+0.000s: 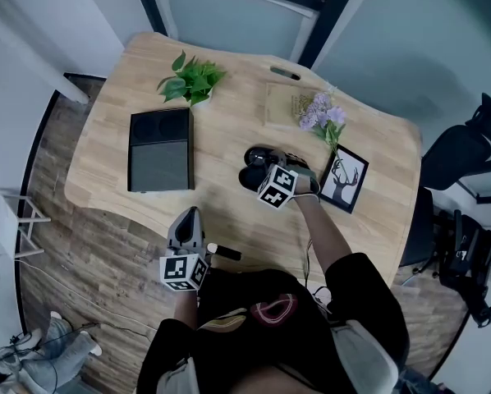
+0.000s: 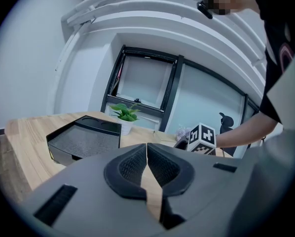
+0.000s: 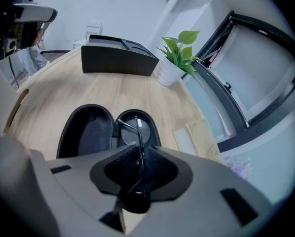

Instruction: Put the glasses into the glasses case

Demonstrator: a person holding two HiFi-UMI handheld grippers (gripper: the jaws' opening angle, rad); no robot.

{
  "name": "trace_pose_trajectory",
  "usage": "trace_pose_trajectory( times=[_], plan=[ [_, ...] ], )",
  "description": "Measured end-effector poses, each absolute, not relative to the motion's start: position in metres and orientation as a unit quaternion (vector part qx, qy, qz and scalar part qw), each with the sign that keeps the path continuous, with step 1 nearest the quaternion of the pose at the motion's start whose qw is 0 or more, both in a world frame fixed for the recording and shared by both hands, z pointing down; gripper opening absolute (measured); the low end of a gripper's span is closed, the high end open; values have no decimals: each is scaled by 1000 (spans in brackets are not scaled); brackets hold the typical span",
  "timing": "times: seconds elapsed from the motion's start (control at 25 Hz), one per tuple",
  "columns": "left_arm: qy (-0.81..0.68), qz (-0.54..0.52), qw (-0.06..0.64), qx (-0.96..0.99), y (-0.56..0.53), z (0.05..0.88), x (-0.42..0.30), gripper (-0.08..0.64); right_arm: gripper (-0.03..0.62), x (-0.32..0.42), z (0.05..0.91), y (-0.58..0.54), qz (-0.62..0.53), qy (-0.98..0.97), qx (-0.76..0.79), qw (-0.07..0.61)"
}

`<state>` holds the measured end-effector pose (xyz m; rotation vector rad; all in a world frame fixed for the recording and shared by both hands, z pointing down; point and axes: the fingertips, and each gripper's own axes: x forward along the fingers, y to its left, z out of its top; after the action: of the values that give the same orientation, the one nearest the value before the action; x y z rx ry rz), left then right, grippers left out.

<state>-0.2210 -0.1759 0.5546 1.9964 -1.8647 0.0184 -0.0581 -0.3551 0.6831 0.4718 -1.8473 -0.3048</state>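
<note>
Left gripper (image 1: pixel 189 217) is held nearest, at the table (image 1: pixel 229 138) edge by the torso, aimed almost level across the top, jaws closed together on nothing. Glasses case (image 3: pixel 86 132) is laid open mid-table, unheld. Glasses (image 3: pixel 135 130) are seated with a lens in its right-hand shell, one temple rising between the right gripper (image 3: pixel 137 157) jaws, which are slightly apart, not pinching. Risk: temple could be snagged on withdrawal and the glasses dragged out, or the unheld case shoved. Right arm is stretched forward, gripper pitched steeply down

glasses (image 3: pixel 136 129) half hidden, case (image 3: pixel 86 131) partly covered
</note>
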Motion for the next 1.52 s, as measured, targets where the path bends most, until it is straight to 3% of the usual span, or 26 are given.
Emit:
trace_pose_trajectory(
  times=[0.6, 1.04, 1.52],
  plan=[
    [-664, -7, 192, 723, -177, 544, -217, 18, 222, -59, 636, -351, -25, -841, 268, 469],
    [-662, -2, 185, 727, -170, 537, -212, 18, 270, -56, 596, -327, 14, -861, 310, 402],
    [-649, -14, 166, 743, -164, 518, -193, 18, 270, -51, 542, -292, 45, -886, 351, 299]
  ],
)
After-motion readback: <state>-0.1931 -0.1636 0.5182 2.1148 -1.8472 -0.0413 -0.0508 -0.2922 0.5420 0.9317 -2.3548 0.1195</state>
